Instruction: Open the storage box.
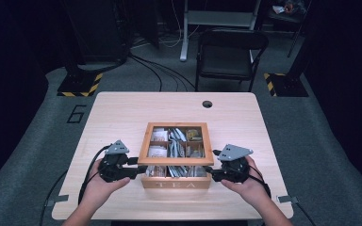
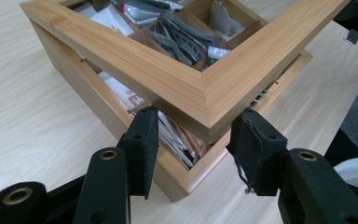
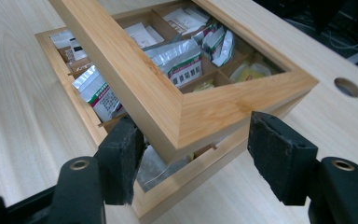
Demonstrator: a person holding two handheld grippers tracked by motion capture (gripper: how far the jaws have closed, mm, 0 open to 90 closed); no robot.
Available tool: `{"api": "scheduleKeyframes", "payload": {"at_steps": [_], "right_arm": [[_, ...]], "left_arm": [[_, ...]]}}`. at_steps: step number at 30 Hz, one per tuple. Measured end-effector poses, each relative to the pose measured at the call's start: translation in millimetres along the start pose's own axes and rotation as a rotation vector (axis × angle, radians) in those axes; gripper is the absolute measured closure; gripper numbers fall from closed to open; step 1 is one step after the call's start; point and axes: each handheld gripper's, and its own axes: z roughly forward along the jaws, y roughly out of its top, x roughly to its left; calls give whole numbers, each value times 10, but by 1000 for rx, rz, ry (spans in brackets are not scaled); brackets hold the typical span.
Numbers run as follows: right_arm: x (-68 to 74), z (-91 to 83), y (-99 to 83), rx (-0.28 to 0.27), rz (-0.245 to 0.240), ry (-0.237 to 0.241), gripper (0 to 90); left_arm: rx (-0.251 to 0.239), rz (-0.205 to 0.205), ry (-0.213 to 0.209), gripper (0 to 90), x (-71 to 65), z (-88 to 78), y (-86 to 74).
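A: From above, where's the tea box [image 1: 176, 181]?
B: Near table [image 1: 122, 108] edge, lid [image 1: 176, 160] raised between both grippers.
A: Up close?
B: Left gripper [image 2: 193, 135] straddles one lid corner, right gripper [image 3: 193, 144] the other; whether they're clenched, I can't tell. Packets [image 3: 182, 63] inside.

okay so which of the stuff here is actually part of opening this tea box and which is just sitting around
Part of the job:
- wooden tea box
- its framed lid, raised at the front
- tea bags inside
- left tool at the lid's front left corner
- right tool at the front right corner

Just there:
- table and its cable hole
- folding chair
- floor cables
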Motion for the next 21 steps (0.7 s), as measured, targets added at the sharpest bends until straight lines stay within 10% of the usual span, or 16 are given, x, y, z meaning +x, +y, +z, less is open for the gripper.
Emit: {"api": "scheduleKeyframes", "payload": {"at_steps": [21], "right_arm": [[-250,-96,353,18,13,71,402]], "left_arm": [[-50,91,55,422,60,-133,321]]}}
